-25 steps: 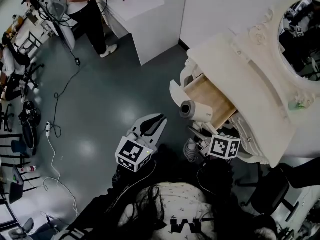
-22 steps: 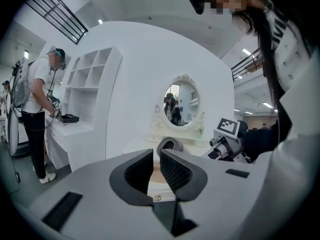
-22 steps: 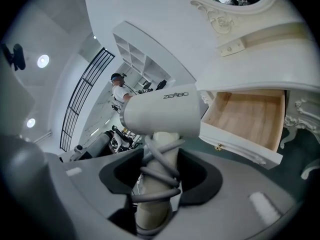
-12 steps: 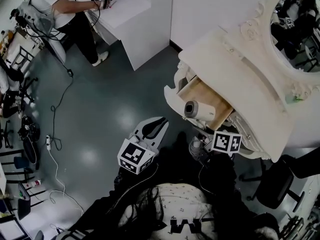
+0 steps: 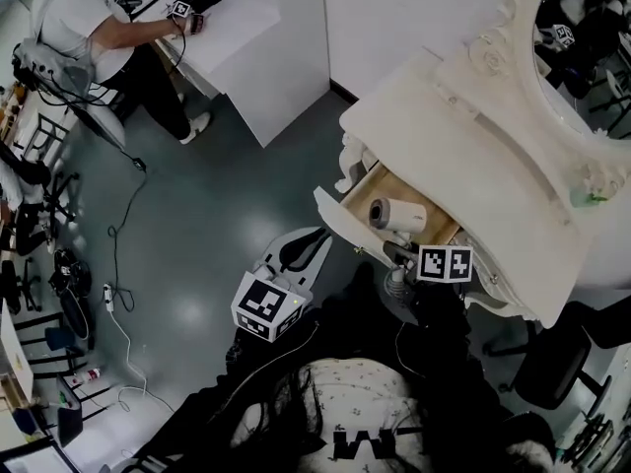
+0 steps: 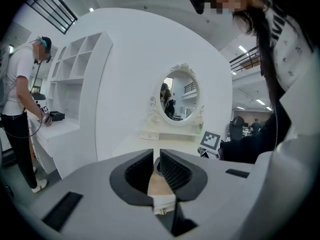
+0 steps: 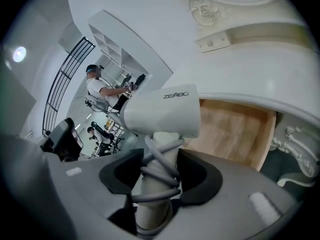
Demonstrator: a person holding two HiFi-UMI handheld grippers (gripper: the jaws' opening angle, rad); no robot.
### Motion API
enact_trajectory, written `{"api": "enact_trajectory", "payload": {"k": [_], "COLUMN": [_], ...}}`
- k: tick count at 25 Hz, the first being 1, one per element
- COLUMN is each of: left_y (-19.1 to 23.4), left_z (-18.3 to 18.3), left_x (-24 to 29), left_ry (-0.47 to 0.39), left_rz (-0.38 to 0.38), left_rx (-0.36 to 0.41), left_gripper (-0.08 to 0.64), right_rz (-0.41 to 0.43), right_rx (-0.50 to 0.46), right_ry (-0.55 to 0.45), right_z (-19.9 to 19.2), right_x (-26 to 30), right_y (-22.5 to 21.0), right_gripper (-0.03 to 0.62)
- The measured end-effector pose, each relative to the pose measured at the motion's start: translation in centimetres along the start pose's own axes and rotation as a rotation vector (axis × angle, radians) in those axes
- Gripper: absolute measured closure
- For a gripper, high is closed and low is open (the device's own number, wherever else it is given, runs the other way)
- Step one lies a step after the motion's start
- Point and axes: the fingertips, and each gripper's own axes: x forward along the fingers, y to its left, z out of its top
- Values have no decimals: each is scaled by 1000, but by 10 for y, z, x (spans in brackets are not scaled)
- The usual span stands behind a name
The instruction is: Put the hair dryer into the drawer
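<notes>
Far off on the left, a person (image 5: 87, 20) in a white top stands at a plain white desk (image 5: 251, 16). Thin dark cables (image 5: 115, 254) trail over the smooth, glossy grey floor (image 5: 217, 175).

Nearer, the left gripper (image 5: 314, 240) is a white plastic wedge with ribbed black pads. Its jaws stand narrow, with only a slit between them, and nothing is caught there. It hangs over the floor just left of the drawer (image 5: 337, 217), apart from it.

The drawer is pulled out of a cream dressing table. Its front is curved and painted, and its floor is pale bare wood with a visible grain. Over that wood is the hair dryer (image 5: 396, 214), a smooth, matte white barrel, round in section. It has small grey lettering on its side, and its round mouth is turned left. Its straight handle points to the near side, with a grey rubbery cord wound around it in coils.

The right gripper (image 7: 161, 158) is clamped on that handle, its black pads pressing both sides over the cord. Whether the barrel touches the drawer's floor I cannot tell.

To the right spreads the flat cream tabletop (image 5: 463, 131) with a carved, scrolled edge. At the far right is an oval mirror (image 5: 584, 30) in an ornate moulded frame. A black office chair (image 5: 550, 365) stands at the near right.
</notes>
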Motion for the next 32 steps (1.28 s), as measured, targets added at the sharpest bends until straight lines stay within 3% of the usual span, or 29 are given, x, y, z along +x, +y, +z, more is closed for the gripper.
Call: {"api": "enact_trajectory", "payload": {"k": [9, 15, 20, 32], "left_y": [4, 13, 10, 1], "left_z": [13, 7, 3, -1], "left_x": [39, 46, 52, 61], "left_ry": [35, 57, 73, 100], "left_rz": [-17, 11, 13, 21], "left_rx": [8, -11, -19, -18], "left_gripper": [529, 529, 529, 529], "right_rz": [18, -27, -65, -220], "right_rx": [-23, -12, -62, -148], "right_ry": [181, 241, 335, 355], "right_z": [15, 21, 13, 0], "right_x": [45, 66, 77, 94], "right_y": [-42, -72, -92, -138], "right_gripper": [373, 373, 373, 373]}}
